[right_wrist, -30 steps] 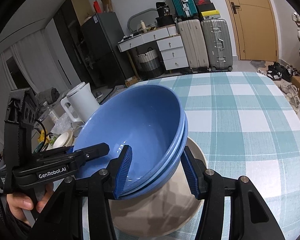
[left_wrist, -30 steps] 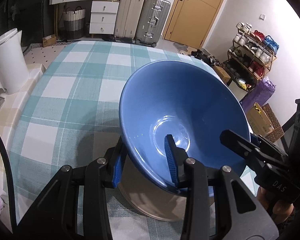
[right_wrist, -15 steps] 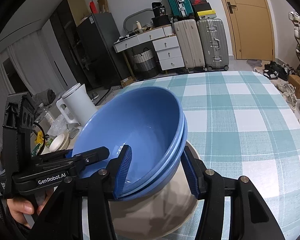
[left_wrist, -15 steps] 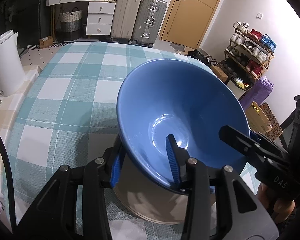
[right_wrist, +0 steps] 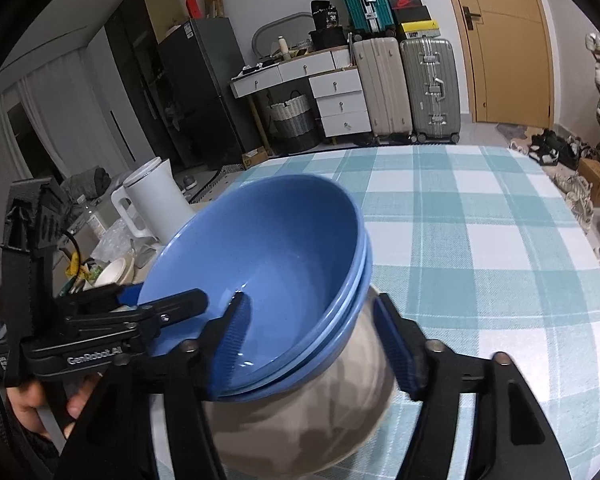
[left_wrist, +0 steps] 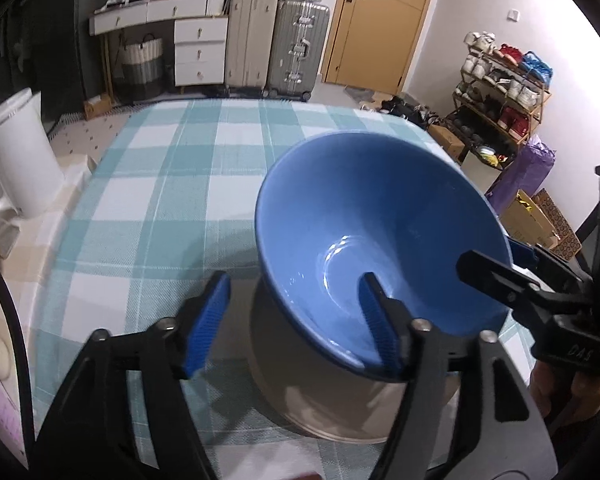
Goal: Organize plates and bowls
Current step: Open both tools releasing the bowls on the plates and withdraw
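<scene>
The left gripper [left_wrist: 294, 320] comes in low from the near side. Its jaws stand wide, one blue pad inside the blue bowls [left_wrist: 380, 232] and one outside, and the outside pad touches nothing. The right gripper [right_wrist: 316, 340] reaches in from the other side with its jaws wide too, one pad inside the bowls and one outside next to the rim. I cannot tell if those pads touch the rim.

Two blue bowls [right_wrist: 268, 272] sit one inside the other, on top of a tan bowl [right_wrist: 300, 412]. The stack rests on the worktop [left_wrist: 172, 184] with its green and white check cloth. The bowls lean a bit, with their open side facing up and toward the left gripper.

Past the stack, the cloth runs bare to the far edge. A white kettle [left_wrist: 18, 152] stands off the left edge of the worktop, well apart from the bowls.
</scene>
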